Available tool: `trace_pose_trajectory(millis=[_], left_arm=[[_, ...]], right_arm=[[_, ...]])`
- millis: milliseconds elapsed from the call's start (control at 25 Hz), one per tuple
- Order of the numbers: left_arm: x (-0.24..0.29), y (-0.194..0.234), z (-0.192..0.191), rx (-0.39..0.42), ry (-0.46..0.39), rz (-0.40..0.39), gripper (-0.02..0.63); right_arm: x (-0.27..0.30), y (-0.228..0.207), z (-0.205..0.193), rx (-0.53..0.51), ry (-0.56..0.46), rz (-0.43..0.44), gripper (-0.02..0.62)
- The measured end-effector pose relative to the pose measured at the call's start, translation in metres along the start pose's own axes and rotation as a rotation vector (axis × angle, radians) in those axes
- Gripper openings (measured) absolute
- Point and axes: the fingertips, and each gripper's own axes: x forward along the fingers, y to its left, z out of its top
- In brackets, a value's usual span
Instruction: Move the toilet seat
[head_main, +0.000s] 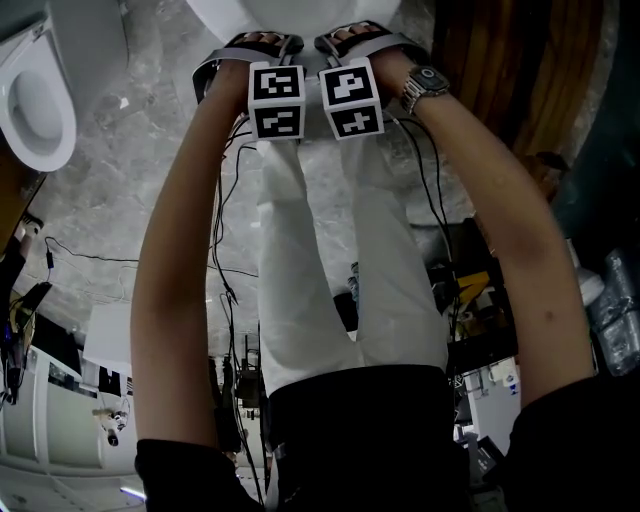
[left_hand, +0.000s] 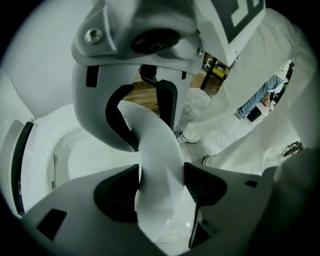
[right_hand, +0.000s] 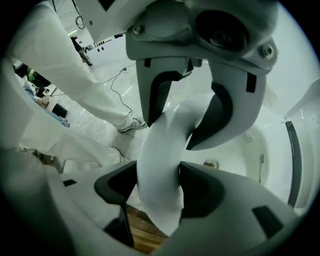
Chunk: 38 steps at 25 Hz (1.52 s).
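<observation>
**Head view:** left gripper (head_main: 262, 42) and right gripper (head_main: 352, 36) point steeply down, side by side, at a white toilet (head_main: 300, 10) on the frame's top edge.

**Left gripper view:** the jaws clamp the toilet seat (left_hand: 159, 165) by its rim, above the bowl (left_hand: 75, 155).

**Right gripper view:** the jaws stand wide, and the pads appear to press on the same rim.

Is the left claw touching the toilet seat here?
Touching. The left gripper view shows the left claw closed on the toilet seat, pressing its white rim from both sides.
</observation>
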Motion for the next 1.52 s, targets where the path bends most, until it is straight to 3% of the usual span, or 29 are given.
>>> trace_pose_trajectory(millis=[520, 1080, 1360, 1520], left_arm=[[-0.049, 0.001, 0.018, 0.022, -0.062, 0.171, 0.284], [-0.136, 0.006, 0.038, 0.038, -0.089, 0.519, 0.284], [-0.165, 0.012, 0.034, 0.029, -0.088, 0.655, 0.282], [-0.176, 0.007, 0.039, 0.003, -0.096, 0.671, 0.236]], right_arm=[[-0.055, 0.002, 0.008, 0.033, -0.037, 0.109, 0.267], [-0.131, -0.006, 0.020, 0.051, -0.066, 0.239, 0.267], [-0.155, -0.019, 0.027, 0.056, -0.079, 0.246, 0.265], [-0.172, -0.019, 0.026, 0.068, -0.098, 0.206, 0.259]])
